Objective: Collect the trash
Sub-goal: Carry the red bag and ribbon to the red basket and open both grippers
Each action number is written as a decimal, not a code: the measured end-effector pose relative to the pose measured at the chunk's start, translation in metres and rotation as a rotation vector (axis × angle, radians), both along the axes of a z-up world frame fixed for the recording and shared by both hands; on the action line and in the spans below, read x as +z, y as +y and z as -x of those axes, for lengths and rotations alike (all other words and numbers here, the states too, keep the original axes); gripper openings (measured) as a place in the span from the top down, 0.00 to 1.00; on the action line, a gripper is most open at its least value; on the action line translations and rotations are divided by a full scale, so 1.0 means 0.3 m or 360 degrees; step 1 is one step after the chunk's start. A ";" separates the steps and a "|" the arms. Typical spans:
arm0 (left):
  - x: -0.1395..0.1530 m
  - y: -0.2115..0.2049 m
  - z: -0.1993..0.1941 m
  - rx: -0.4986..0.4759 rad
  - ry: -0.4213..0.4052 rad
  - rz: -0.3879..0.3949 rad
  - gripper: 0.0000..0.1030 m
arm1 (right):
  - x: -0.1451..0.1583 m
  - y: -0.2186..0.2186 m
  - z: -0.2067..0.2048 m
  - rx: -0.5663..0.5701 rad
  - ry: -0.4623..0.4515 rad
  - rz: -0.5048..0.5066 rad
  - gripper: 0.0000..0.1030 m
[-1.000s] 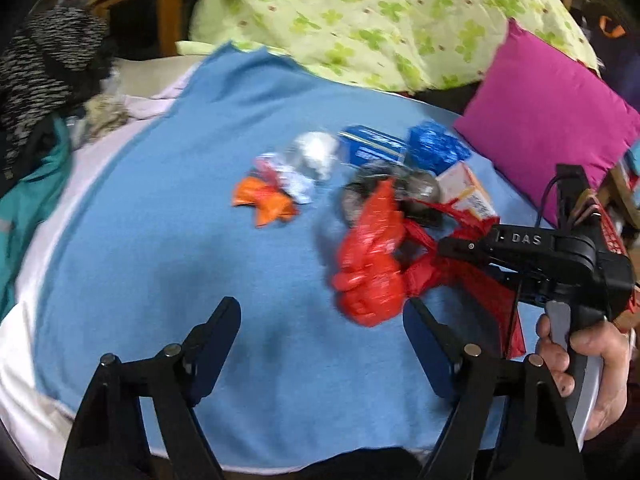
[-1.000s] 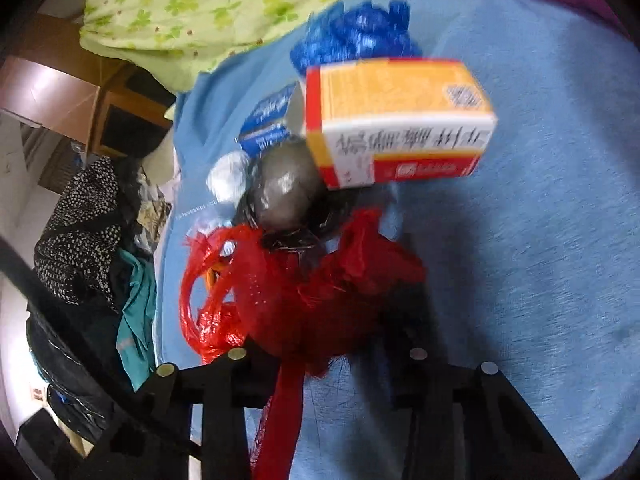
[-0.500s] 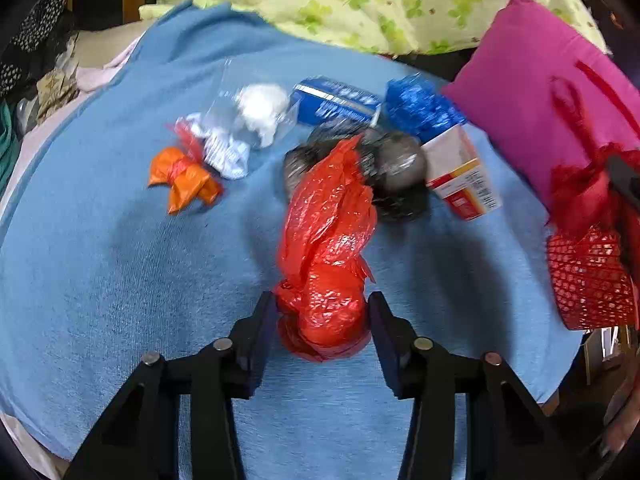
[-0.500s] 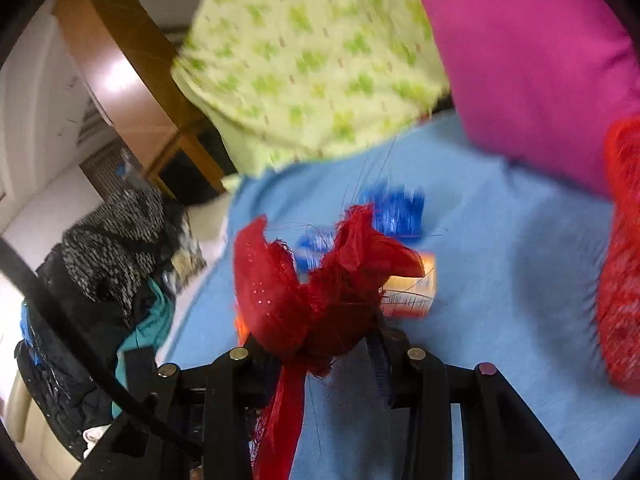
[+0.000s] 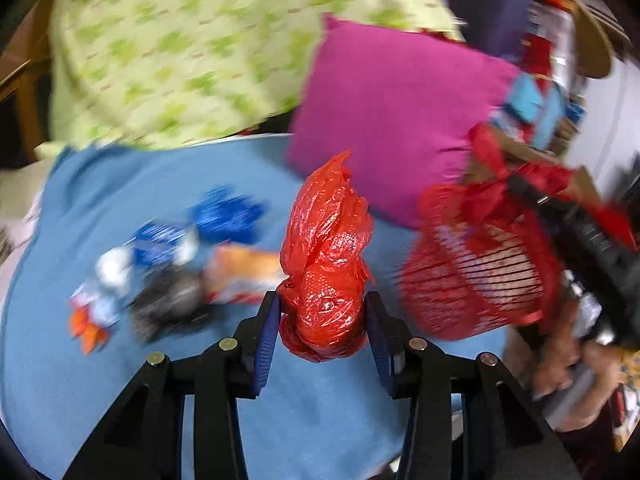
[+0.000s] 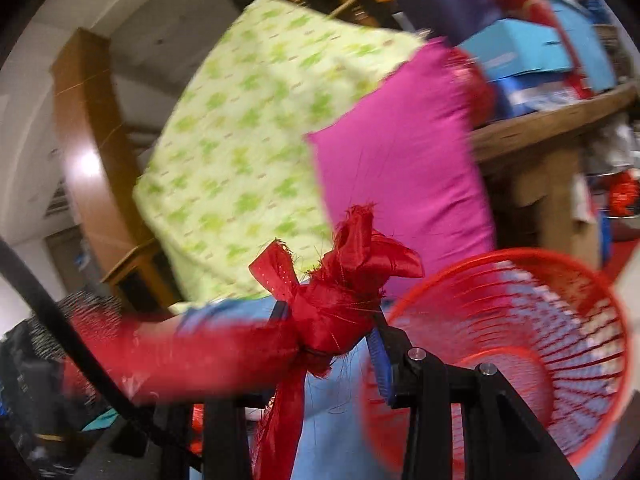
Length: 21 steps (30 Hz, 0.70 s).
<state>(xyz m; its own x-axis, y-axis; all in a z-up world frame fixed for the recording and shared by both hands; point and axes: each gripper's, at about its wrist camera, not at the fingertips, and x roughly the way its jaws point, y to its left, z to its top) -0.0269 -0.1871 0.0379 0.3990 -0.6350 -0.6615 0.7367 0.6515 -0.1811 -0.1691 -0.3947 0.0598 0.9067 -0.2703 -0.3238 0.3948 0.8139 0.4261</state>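
My left gripper [image 5: 322, 320] is shut on a crumpled red plastic bag [image 5: 326, 256] and holds it up above the blue blanket [image 5: 120, 380]. My right gripper [image 6: 332, 324] is shut on a knotted red ribbon [image 6: 340, 280] tied to a red mesh basket [image 6: 520, 352], which hangs to its right. In the left wrist view the basket [image 5: 476, 264] is to the right of the red bag, held up by the right gripper. Blurred trash lies on the blanket at left: an orange-white box [image 5: 240, 276], a dark bag [image 5: 172, 300], blue wrappers [image 5: 228, 216] and an orange scrap [image 5: 86, 330].
A magenta pillow [image 5: 392, 120] and a green-patterned pillow [image 5: 180, 52] lean behind the blanket. A wooden shelf with blue boxes [image 6: 532, 60] stands at the right. Dark clothes [image 6: 48, 340] lie beyond the blanket's left side.
My left gripper closed on the red plastic bag and lifted it off the blanket toward the right. My right gripper raised the red mesh basket by its ribbon beside it.
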 end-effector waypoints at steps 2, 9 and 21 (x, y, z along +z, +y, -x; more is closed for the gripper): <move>0.033 -0.101 0.022 -0.0097 0.0024 0.0034 0.57 | 0.000 -0.058 0.052 -0.0109 0.0020 0.0002 0.60; 0.083 -0.410 0.103 -0.0352 -0.0006 -0.0002 0.54 | -0.042 -0.262 0.166 -0.0385 0.0104 -0.0143 0.59; 0.043 -0.498 0.098 -0.0392 0.0031 -0.0002 0.41 | -0.039 -0.319 0.240 -0.0487 -0.0041 -0.0250 0.34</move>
